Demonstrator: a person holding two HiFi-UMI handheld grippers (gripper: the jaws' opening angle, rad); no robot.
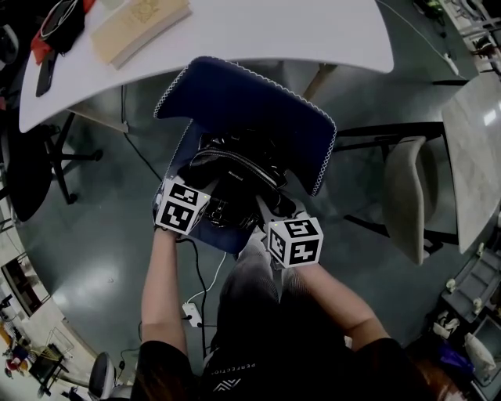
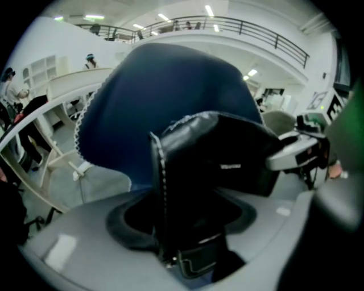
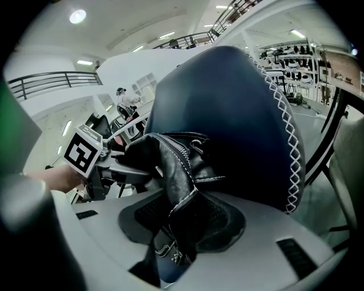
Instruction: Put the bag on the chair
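One black bag (image 1: 235, 178), on blue chair (image 1: 243, 98)

A white table (image 1: 313, 31) carries a tan flat box (image 1: 141, 23); a beige seat (image 1: 407, 196) stands beside it.

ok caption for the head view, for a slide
Black bag set on the blue chair, left claw and right claw around its near edge.
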